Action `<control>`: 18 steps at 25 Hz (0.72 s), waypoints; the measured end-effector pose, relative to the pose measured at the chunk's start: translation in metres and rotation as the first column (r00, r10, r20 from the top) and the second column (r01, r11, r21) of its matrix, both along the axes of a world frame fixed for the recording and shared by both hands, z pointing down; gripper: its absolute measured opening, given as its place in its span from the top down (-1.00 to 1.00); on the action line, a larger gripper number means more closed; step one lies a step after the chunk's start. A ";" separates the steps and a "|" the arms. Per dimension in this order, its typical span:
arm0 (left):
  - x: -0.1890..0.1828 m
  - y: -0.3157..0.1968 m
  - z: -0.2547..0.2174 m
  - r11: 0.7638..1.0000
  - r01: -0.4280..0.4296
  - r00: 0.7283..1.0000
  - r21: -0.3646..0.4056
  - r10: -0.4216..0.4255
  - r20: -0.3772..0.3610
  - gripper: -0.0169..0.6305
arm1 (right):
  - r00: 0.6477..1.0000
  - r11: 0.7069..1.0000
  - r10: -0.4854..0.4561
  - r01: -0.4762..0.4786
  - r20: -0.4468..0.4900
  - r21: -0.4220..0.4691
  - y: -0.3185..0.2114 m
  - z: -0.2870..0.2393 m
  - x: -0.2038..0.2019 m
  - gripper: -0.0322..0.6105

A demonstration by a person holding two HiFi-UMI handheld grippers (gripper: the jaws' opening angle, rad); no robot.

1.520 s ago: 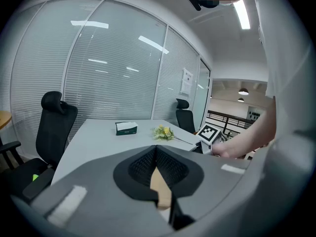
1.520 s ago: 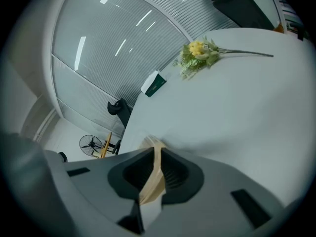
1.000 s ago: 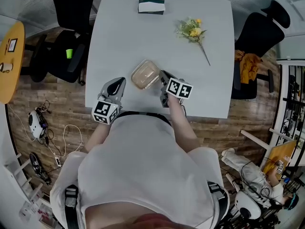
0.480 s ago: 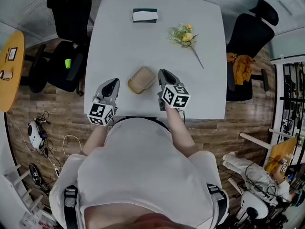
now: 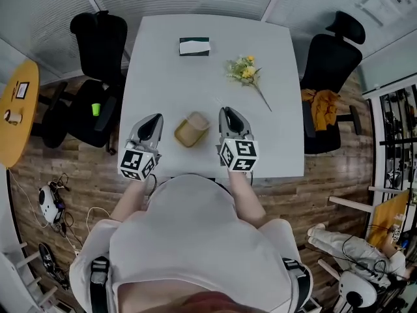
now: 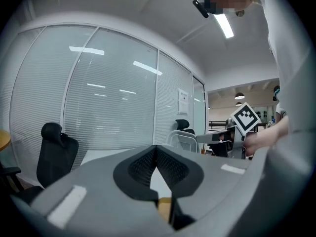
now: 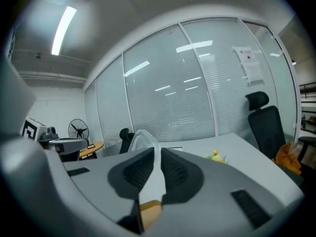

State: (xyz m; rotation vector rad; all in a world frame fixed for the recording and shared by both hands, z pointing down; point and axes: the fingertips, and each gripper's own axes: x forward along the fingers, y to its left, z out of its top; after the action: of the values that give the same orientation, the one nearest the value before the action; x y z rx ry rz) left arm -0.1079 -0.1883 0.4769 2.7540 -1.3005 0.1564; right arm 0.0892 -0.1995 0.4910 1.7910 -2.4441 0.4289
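Clear box, tan inside, over near edge of table, between both grippers. Right gripper at 3 o'clock of box: jaws squeezed tight on its clear rim. Left gripper at 9 o'clock: jaws pressed together, nothing between, not touching box. One grab done, looks like; left side not on box. Flowers at 1 o'clock and tissue box at 12 lie well apart, untouched.

No legible txt: glass-wall notice too small; right gripper cube just square markers.
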 end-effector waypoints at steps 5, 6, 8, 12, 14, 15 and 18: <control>-0.002 -0.007 -0.021 0.998 0.047 0.999 0.036 -0.047 0.002 0.92 | 0.999 0.995 0.016 -0.011 -0.043 0.095 0.008 -0.033 0.006 0.75; -0.003 -0.009 -0.026 0.997 0.057 0.998 0.043 -0.057 0.000 0.92 | 0.999 0.994 0.018 -0.012 -0.048 0.108 0.009 -0.038 0.007 0.75; -0.004 -0.011 -0.036 0.996 0.066 0.998 0.067 -0.066 -0.010 0.92 | 0.998 0.992 0.023 -0.016 -0.050 0.128 0.012 -0.047 0.008 0.75; -0.007 -0.009 -0.057 0.989 0.079 0.997 0.121 -0.077 -0.023 0.92 | 0.998 0.987 0.039 -0.031 -0.052 0.158 0.019 -0.063 0.011 0.75; -0.009 -0.009 -0.066 0.985 0.089 0.996 0.147 -0.086 -0.026 0.92 | 0.997 0.985 0.047 -0.037 -0.058 0.167 0.020 -0.069 0.012 0.75; -0.010 -0.010 -0.069 0.983 0.094 0.995 0.156 -0.091 -0.028 0.92 | 0.997 0.985 0.051 -0.039 -0.065 0.170 0.021 -0.071 0.012 0.75; -0.013 -0.010 -0.073 0.980 0.105 0.994 0.170 -0.101 -0.037 0.92 | 0.994 0.982 0.057 -0.039 -0.095 0.184 0.022 -0.078 0.010 0.75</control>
State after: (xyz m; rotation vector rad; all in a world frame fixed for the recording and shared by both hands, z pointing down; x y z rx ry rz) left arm -0.1209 -0.1981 0.4036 2.8069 -1.5125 -0.0026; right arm 0.0993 -0.1780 0.4135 1.8923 -2.4450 0.1180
